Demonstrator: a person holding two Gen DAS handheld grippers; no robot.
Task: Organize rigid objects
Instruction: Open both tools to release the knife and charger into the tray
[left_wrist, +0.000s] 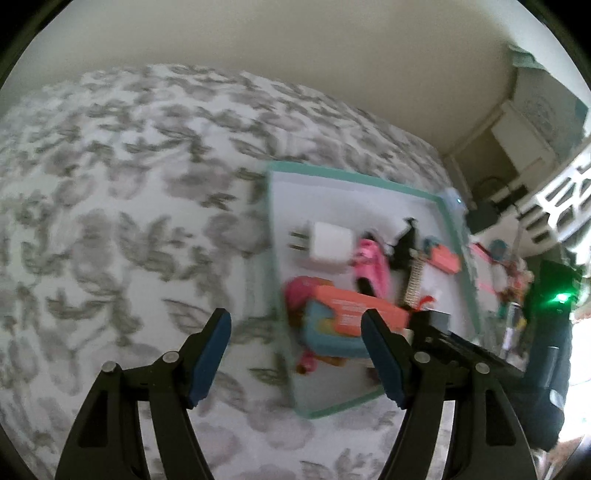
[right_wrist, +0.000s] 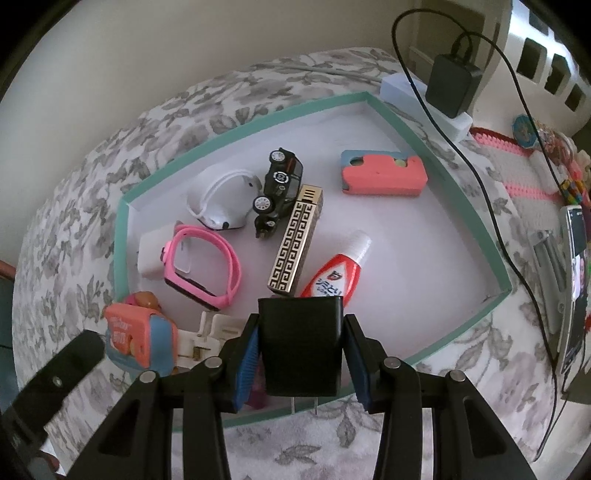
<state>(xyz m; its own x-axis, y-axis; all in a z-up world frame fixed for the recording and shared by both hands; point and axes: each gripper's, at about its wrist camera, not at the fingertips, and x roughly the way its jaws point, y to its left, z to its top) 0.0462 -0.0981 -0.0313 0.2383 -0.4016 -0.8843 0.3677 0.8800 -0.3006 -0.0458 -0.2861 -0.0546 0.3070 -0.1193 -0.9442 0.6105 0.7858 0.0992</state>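
The right claw (right_wrist: 301, 360), at lower centre of the right wrist view, is closed about a black plug adapter (right_wrist: 300, 345), its blue pads pressed to the adapter's two sides and the metal prongs poking down below; it hangs over the near rim of the teal-edged tray (right_wrist: 400, 123), which I judge is where the adapter is meant to go, since the other small things are already gathered there. Inside the tray lie a pink watch (right_wrist: 205, 264), a white charger cube (right_wrist: 153, 254), a black toy car (right_wrist: 279, 188), a gold patterned lighter (right_wrist: 297, 245), a red tube (right_wrist: 338, 273) and a coral eraser block (right_wrist: 384, 173). The tray sits on a floral bedspread (right_wrist: 74, 206), so the footing is soft. The left claw (left_wrist: 295, 356) stands wide apart and grips nothing, hovering at the tray's left edge in the left wrist view. That view is blurred, so its items are hard to name. The adapter hides the tube's base, and a white plug and pink-blue toy at lower left are partly cut off.
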